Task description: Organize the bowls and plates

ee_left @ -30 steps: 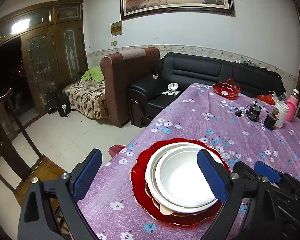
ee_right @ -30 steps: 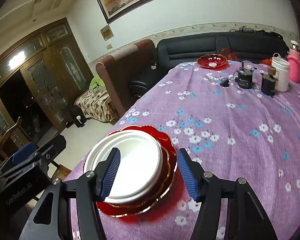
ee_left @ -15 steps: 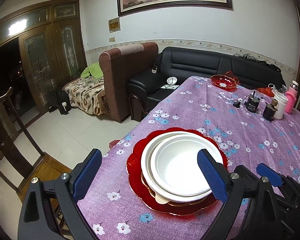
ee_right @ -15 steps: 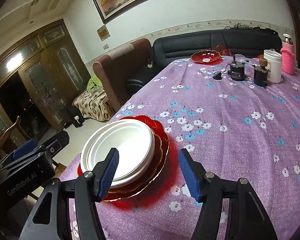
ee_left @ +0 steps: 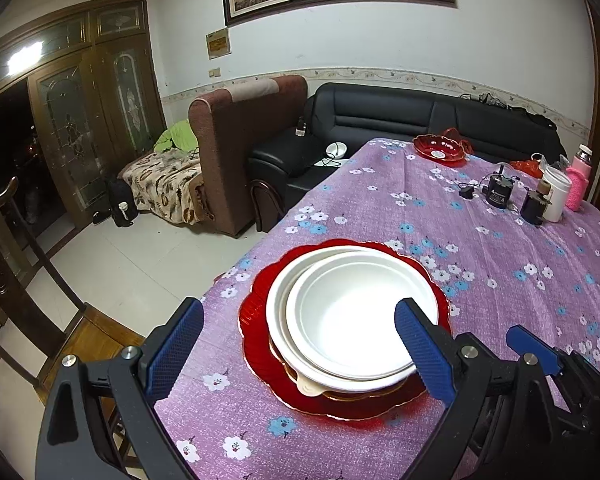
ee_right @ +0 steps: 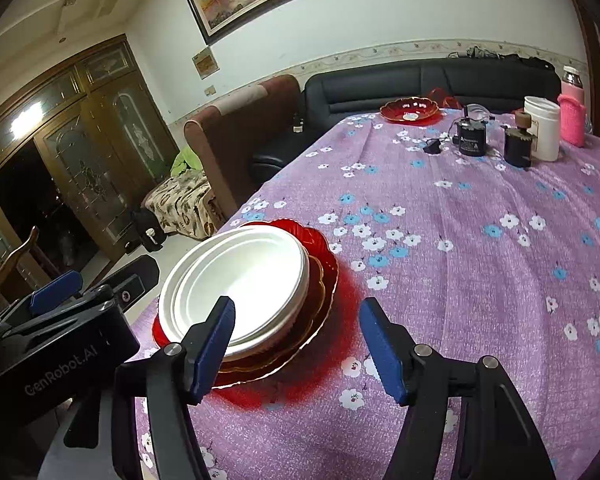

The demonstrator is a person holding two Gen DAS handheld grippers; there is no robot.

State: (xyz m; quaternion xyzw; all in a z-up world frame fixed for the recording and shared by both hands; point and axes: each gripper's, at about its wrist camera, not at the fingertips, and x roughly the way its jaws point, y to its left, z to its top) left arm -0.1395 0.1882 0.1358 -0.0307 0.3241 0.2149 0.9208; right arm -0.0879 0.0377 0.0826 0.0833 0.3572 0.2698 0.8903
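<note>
A stack of dishes sits near the table's near left corner: a wide red plate [ee_left: 256,320] [ee_right: 290,227] at the bottom, an amber plate [ee_right: 317,280] on it, and white bowls [ee_left: 352,320] [ee_right: 240,280] nested on top. My left gripper [ee_left: 300,344] hangs open just before the stack, its fingers straddling it without touching. My right gripper [ee_right: 298,344] hovers at the stack's right edge; its jaws are opening and grip nothing. A second red dish [ee_left: 440,150] [ee_right: 410,110] lies at the table's far end.
The purple flowered tablecloth [ee_right: 460,260] covers the table. Black devices [ee_right: 470,140], a white jar [ee_right: 542,128] and a pink bottle [ee_right: 572,118] stand at the far right. Beyond the left edge are a wooden chair [ee_left: 4,240], an armchair [ee_left: 240,152] and a black sofa [ee_left: 400,116].
The right gripper has drawn back a little from the stack and its jaws stand slightly wider. The left gripper stays open in about the same place.
</note>
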